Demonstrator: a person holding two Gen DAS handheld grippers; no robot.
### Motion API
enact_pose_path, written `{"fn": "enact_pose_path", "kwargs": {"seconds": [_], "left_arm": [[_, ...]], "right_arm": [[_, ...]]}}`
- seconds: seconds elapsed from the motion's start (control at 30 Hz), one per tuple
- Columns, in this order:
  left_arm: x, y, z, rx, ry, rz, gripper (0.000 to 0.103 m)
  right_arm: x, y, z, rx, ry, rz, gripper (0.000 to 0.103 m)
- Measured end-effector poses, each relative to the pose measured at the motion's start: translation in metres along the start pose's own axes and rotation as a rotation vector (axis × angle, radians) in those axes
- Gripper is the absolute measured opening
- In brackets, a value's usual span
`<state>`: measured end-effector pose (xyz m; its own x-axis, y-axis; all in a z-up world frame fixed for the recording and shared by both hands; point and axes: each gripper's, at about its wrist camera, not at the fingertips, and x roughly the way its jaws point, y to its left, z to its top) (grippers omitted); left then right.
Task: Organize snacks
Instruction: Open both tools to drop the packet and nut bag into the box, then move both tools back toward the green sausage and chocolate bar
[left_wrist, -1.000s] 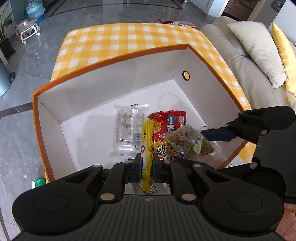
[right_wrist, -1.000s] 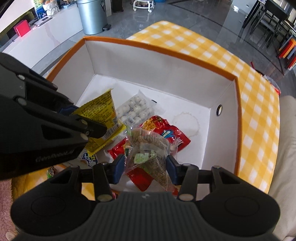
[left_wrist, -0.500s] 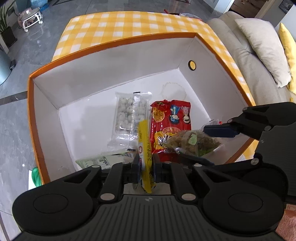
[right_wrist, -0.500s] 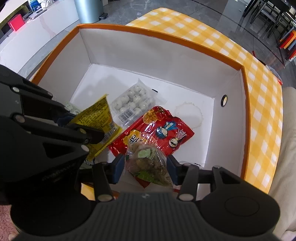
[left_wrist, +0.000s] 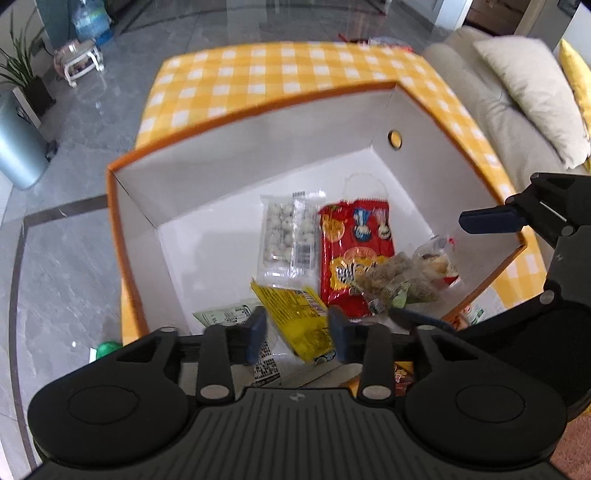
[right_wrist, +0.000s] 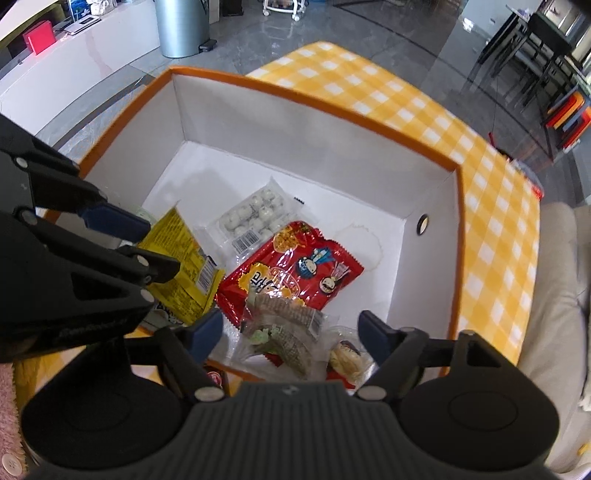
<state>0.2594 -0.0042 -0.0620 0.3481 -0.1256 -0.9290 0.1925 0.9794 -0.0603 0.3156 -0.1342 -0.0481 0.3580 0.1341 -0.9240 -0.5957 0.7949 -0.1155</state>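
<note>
A yellow-and-white checked tablecloth (left_wrist: 280, 74) covers the table on a grey tiled floor, with a beige sofa (left_wrist: 517, 103) alongside. On the cloth stands an orange-rimmed box (left_wrist: 229, 162) with white walls, holding the snacks. Four packets are plainly in it: a yellow packet (left_wrist: 295, 317) near the front wall, a clear pack of white balls (left_wrist: 290, 236) behind it, a red packet (left_wrist: 354, 254) touching that pack's side, and a clear bag of brown pieces (right_wrist: 284, 328) resting partly on the red packet's near end. A white-green wrapper (left_wrist: 221, 315) lies under the yellow packet's edge.

The left gripper (left_wrist: 295, 332) hangs over the yellow packet with its fingers apart, gripping nothing. The right gripper (right_wrist: 291, 332) is spread wide above the clear bag, also empty. Each gripper's dark frame blocks part of the other's view of the box's near corners. A grey bin (right_wrist: 181, 26) stands on the floor beyond.
</note>
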Motion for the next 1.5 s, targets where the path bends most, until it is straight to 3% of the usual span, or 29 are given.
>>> {"fn": "enact_pose_path", "kwargs": {"seconds": [0.23, 0.47, 0.7, 0.9, 1.1, 1.5], "left_arm": [[-0.041, -0.006, -0.016, -0.002, -0.13, 0.021, 0.061], [-0.08, -0.017, -0.041, 0.007, -0.243, 0.035, 0.063], [-0.107, -0.034, -0.074, 0.054, -0.338, 0.067, 0.068], [-0.104, -0.035, -0.103, -0.003, -0.308, 0.034, 0.068], [-0.091, -0.028, -0.131, -0.103, -0.265, 0.011, 0.068], [-0.048, -0.02, -0.154, -0.25, -0.176, 0.019, 0.068]], "right_arm": [[-0.037, 0.003, -0.015, 0.028, -0.09, -0.004, 0.092], [-0.073, 0.007, -0.047, 0.085, -0.186, 0.011, 0.092], [-0.102, 0.019, -0.09, 0.117, -0.313, -0.027, 0.092], [-0.109, 0.032, -0.136, 0.182, -0.39, -0.001, 0.092], [-0.099, 0.053, -0.177, 0.217, -0.439, -0.055, 0.092], [-0.055, 0.061, -0.22, 0.294, -0.394, -0.087, 0.087]]}}
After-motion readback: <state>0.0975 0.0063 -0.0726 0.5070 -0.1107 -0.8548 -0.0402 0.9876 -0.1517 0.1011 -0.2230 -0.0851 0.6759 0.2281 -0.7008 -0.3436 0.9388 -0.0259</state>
